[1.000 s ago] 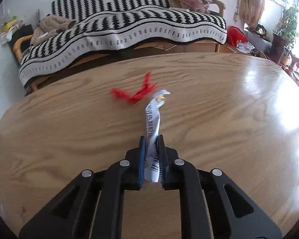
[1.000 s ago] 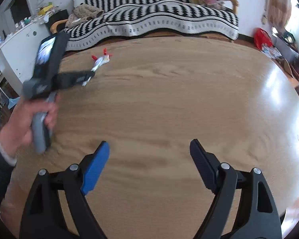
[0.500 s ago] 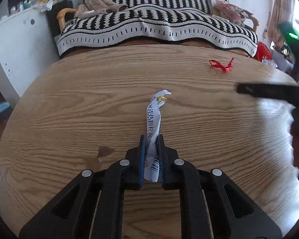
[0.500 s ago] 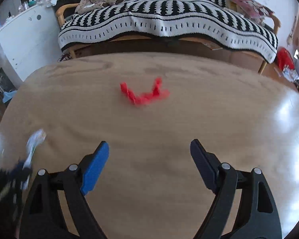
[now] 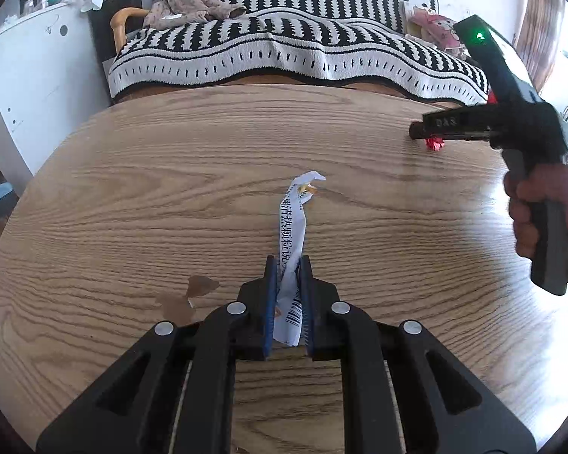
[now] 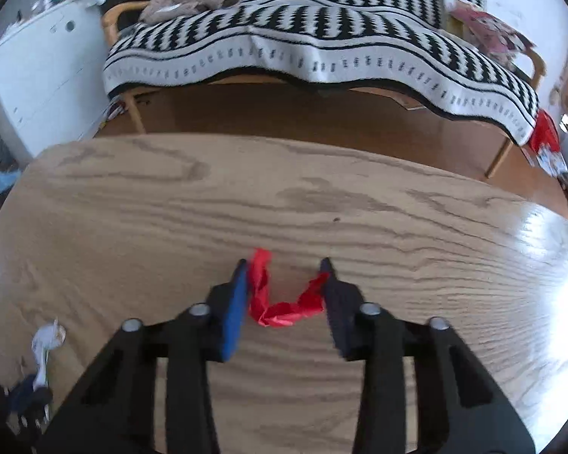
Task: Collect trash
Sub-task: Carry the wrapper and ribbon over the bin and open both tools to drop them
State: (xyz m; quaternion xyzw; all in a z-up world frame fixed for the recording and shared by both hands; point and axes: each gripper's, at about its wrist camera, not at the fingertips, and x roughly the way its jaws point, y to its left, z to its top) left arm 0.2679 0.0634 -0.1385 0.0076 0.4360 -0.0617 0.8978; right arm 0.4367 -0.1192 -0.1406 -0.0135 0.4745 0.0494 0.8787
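The right tongs are half open, astride the red wrapper on the table; its crumpled V shape lies crosswise between the fingers, touching both. The left tongs are closed on a white wrapper, a long printed strip pointing forward

Oak-grain table, red wrapper lying on it

My left gripper holds the wrapper over the table middle. The twisted scrap lies between my right gripper fingers, near the table's far edge.
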